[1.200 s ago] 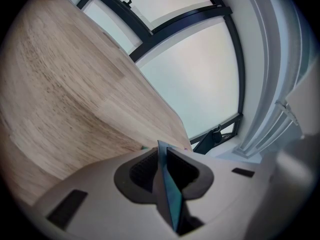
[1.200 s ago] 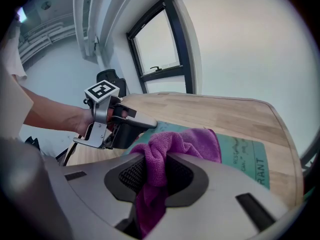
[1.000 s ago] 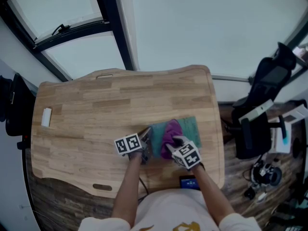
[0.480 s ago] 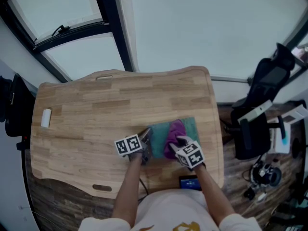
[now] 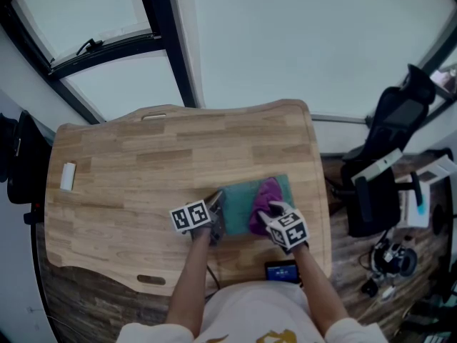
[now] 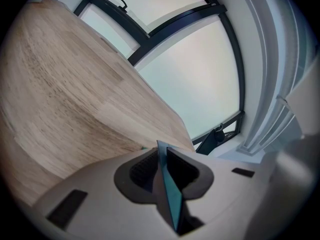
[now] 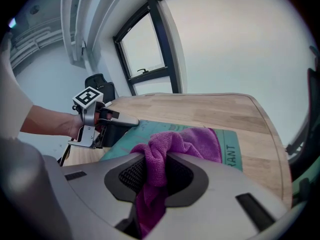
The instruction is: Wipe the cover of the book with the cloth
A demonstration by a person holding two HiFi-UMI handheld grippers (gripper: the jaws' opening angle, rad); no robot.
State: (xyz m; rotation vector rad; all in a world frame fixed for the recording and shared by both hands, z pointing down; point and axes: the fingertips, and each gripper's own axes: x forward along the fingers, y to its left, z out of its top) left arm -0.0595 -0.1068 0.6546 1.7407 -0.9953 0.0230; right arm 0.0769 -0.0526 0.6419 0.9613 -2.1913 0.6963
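Note:
A teal book [image 5: 243, 207] lies flat near the front right of the wooden table [image 5: 143, 170]. My left gripper [image 5: 216, 213] is shut on the book's left edge; in the left gripper view the thin teal cover [image 6: 167, 184] stands between the jaws. A purple cloth [image 5: 264, 202] rests on the right half of the cover, and my right gripper [image 5: 270, 216] is shut on its near end. In the right gripper view the cloth [image 7: 172, 149] bunches out of the jaws over the book [image 7: 231, 151], with the left gripper [image 7: 112, 126] at the book's far edge.
A small white object [image 5: 68, 176] lies at the table's far left. A dark phone-like thing [image 5: 282, 271] sits at the front edge by the person's right arm. A black office chair [image 5: 389, 163] stands right of the table. Windows run behind.
My right gripper has dragged the purple cloth to the right across the book's cover. The left gripper has stayed in place on the book's left edge.

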